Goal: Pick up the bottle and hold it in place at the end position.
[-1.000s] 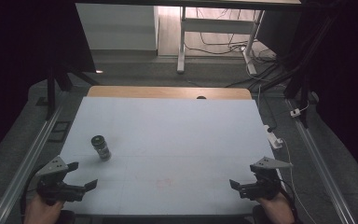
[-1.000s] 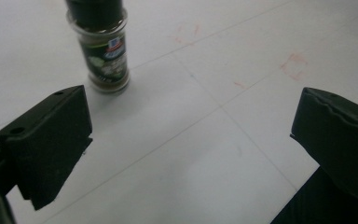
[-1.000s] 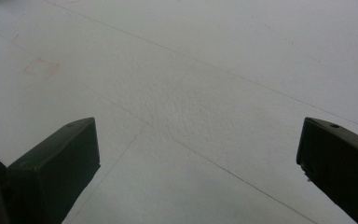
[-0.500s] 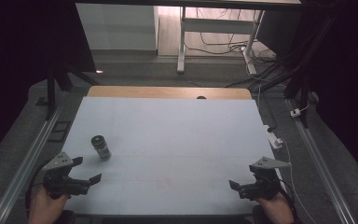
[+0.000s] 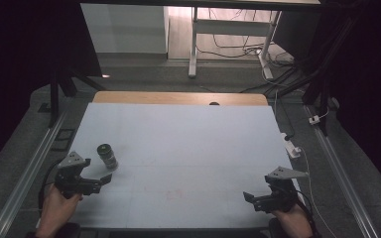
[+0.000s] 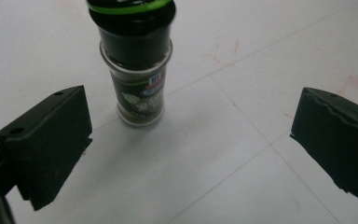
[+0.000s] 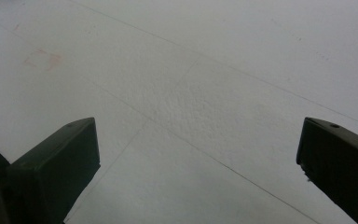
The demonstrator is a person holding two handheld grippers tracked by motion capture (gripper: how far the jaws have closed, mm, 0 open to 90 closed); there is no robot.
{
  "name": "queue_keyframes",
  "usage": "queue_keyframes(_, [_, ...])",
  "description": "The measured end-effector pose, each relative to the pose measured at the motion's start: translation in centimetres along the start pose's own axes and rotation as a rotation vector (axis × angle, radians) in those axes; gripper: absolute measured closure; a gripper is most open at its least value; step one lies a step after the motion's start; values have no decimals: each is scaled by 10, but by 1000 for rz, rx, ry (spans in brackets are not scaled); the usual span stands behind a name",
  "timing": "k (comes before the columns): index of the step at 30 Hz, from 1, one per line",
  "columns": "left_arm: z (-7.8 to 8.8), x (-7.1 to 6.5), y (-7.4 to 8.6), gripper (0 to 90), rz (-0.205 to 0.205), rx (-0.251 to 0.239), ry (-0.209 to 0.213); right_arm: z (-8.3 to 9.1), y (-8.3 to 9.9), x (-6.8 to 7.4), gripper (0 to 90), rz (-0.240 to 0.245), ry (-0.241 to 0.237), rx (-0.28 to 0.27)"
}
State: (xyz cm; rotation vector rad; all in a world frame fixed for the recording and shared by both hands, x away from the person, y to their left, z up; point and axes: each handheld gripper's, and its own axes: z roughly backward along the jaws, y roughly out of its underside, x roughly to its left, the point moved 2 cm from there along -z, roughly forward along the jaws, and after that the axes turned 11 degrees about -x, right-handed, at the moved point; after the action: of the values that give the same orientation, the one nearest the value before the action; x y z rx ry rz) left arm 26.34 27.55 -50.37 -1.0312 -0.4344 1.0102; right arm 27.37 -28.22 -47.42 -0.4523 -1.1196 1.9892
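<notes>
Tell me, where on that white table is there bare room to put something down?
Nearly everywhere. The table lies bare from the spice jar at its left across to the right tongs, and back to the wooden strip at the far edge. The one crowded spot is the near-left corner, where the left tongs sit open beside the jar.

Spice jar point(image 6: 137, 70): clear glass, dark contents, black cap with a bright green ring, dark label bearing a small red-and-blue mark and pale green leaf motif.
Table point(image 5: 188, 144): pale grey-white, thin grid lines, faint red smudges; light wood strip along the far edge.
Left gripper point(image 5: 101, 179), right gripper point(image 5: 250, 198): black jaws, grey top plates.
</notes>
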Motion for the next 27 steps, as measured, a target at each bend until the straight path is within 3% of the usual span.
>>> queue_keyframes(6, [-12,9,-2,0,23,19,-11,0,0,0,0,1,-1,2])
queue_keyframes(15, [-28,20,-5,1,-1,41,-56,-1,0,1,0,5,-3,3])
queue_keyframes(27, [-50,36,-3,0,-21,85,-31,-1,0,1,0,9,-2,5])
